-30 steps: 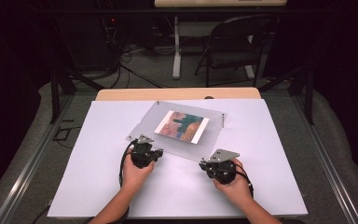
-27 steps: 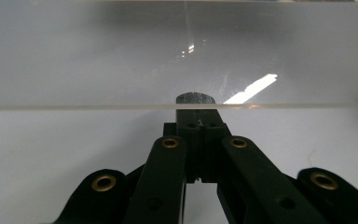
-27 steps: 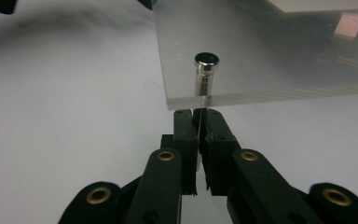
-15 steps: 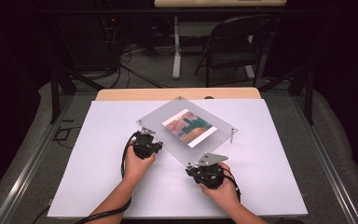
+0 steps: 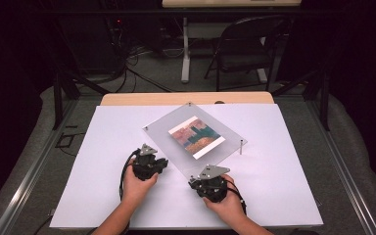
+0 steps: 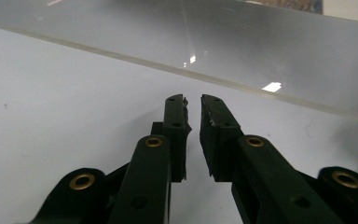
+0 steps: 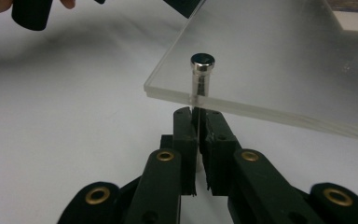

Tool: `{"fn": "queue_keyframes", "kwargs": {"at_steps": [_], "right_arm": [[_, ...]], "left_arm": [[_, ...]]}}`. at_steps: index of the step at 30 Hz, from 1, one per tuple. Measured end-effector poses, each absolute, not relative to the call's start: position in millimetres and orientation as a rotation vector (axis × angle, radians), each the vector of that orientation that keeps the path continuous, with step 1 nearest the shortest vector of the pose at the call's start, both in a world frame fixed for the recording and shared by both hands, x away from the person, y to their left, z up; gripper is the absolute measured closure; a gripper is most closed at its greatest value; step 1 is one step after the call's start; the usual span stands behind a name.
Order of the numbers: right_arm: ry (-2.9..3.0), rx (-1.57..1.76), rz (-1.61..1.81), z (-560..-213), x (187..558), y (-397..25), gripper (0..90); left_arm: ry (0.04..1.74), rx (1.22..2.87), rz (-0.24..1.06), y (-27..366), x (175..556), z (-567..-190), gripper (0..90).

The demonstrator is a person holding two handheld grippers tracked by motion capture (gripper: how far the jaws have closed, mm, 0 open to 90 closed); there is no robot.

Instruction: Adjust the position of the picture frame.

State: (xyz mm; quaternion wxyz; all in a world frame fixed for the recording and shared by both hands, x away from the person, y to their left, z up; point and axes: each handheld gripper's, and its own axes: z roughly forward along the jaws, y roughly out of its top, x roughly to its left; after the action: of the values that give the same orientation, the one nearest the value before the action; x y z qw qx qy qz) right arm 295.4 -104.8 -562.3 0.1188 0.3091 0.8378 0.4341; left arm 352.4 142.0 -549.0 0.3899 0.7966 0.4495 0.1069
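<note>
Mid-job on the clear acrylic frame (image 5: pixel 196 139), lying skewed near the middle of the desk (image 5: pixel 284 186) with a colourful print (image 5: pixel 196 136) sandwiched inside. Right gripper (image 7: pixel 197 122) at the frame's six o'clock corner, fingers clamped on the thin shank under the metal standoff (image 7: pixel 202 74) there. Left gripper (image 6: pixel 193 100) parked off the frame's eight o'clock edge, fingers nearly together on nothing, just short of the plastic. Looks like undoing or turning that corner post, judging by the grip. Next move probably calls for a steady twist from the right, plus the left pinning the pane to stop it swinging. Another standoff (image 5: pixel 240 147) standing at four o'clock of the frame. White sheet over the wooden desk. Beyond, at twelve o'clock, dark room, folding chair (image 5: pixel 247 44), cables (image 5: pixel 137 73) on grey floor.
</note>
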Motion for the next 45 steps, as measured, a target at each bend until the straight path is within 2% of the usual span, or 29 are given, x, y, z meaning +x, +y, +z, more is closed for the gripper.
{"fn": "queue_keyframes", "kwargs": {"at_steps": [5, 8, 11, 15, 23, 32, 45], "right_arm": [[2.461, 0.939, 1.318, -563, 299, -108, 82.1], [2.46, 0.949, 1.354, -561, 298, -114, 74.6], [2.463, 0.921, 1.336, -558, 295, -125, 68.4], [2.435, 0.896, 1.321, -555, 286, -148, 61.2], [2.31, 0.921, 1.228, -544, 284, -188, 53.6], [2.194, 1.113, 1.287, -543, 297, -216, 57.2], [2.197, 1.132, 1.297, -547, 298, -217, 61.4]], "left_arm": [[1.125, 2.016, 0.259, 143, 340, -550, 75.3], [1.108, 2.006, 0.261, 141, 332, -550, 71.4], [1.064, 2.0, 0.283, 138, 325, -549, 62.9], [1.026, 1.998, 0.274, 133, 317, -551, 56.2], [1.017, 1.97, 0.211, 123, 307, -552, 53.2], [0.936, 2.001, 0.138, 100, 296, -555, 55.5], [0.857, 2.041, 0.092, 71, 292, -558, 69.4]]}}
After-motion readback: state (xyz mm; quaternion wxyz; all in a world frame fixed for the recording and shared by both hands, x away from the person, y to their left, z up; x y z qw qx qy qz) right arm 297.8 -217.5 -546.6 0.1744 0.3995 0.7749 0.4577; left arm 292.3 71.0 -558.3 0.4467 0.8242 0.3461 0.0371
